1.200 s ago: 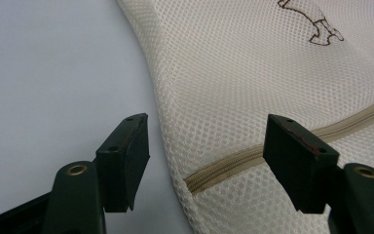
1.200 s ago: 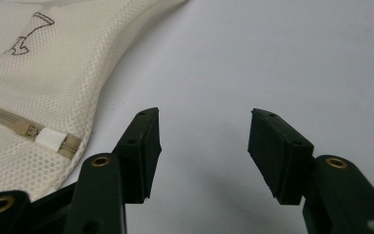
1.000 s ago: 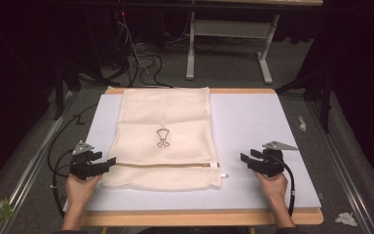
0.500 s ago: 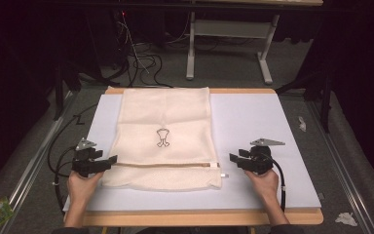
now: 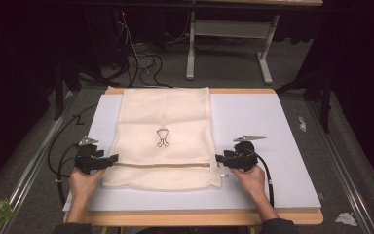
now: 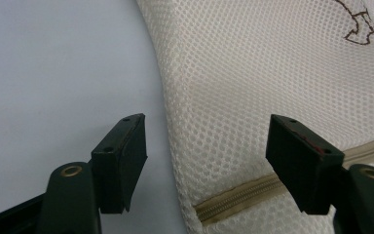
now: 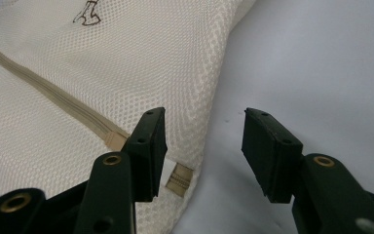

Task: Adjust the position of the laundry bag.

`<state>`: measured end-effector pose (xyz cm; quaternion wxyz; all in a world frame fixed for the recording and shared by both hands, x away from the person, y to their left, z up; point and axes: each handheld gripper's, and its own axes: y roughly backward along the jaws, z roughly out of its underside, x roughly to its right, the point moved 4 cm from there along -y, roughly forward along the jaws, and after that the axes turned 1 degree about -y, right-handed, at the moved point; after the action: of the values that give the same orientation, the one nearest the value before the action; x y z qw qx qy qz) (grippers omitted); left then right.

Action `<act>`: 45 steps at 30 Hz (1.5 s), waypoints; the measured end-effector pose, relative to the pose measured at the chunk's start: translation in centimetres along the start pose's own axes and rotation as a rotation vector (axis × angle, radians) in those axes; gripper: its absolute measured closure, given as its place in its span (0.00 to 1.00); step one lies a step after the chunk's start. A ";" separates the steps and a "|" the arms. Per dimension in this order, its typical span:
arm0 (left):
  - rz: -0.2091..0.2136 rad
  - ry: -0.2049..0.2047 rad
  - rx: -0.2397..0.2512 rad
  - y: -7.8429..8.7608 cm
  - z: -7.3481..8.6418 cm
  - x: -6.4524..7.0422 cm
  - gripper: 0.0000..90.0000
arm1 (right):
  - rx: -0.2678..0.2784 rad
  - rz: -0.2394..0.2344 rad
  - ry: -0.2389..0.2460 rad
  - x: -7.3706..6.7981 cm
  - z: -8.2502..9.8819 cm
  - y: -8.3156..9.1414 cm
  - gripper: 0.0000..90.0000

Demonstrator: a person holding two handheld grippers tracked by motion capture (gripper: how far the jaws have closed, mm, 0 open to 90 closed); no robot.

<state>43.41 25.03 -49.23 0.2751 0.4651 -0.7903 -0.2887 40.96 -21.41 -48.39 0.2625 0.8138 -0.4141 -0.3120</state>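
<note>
Mesh laundry bag (image 5: pixel 164 139) lies flat on the desk (image 5: pixel 253 122); left gripper (image 5: pixel 108 159) and right gripper (image 5: pixel 220 158), both agape and empty, straddle its zipper (image 5: pixel 160 165) ends, right's jaws having just been narrowing.

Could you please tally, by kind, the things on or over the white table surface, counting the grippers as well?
Cream mesh bag with a zip: 1
Black grippers, left gripper at the bag's left edge and right gripper at its right edge, both with open fingers: 2
Total: 3
</note>
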 end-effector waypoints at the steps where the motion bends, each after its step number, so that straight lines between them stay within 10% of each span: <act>1: 0.001 -0.002 -0.001 -0.1 -0.1 0.0 0.35 | -0.005 0.000 -0.003 0.0 -0.1 -0.1 0.58; 22: -0.007 0.043 -0.047 -1.6 -0.5 -0.3 0.38 | -0.100 -0.025 -0.030 -1.2 -1.2 -2.7 0.67; 35: 0.004 0.004 -0.068 -1.7 -1.0 0.1 0.89 | -0.123 -0.026 0.025 -1.1 -1.2 -3.0 0.97; 45: 0.033 -0.010 -0.017 -1.2 -1.6 0.6 0.95 | -0.087 -0.022 0.033 -1.0 -1.3 -2.4 0.98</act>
<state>44.98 23.67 -48.93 0.2799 0.4482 -0.7968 -0.2931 42.68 -19.08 -48.88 0.3009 0.8112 -0.3867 -0.3192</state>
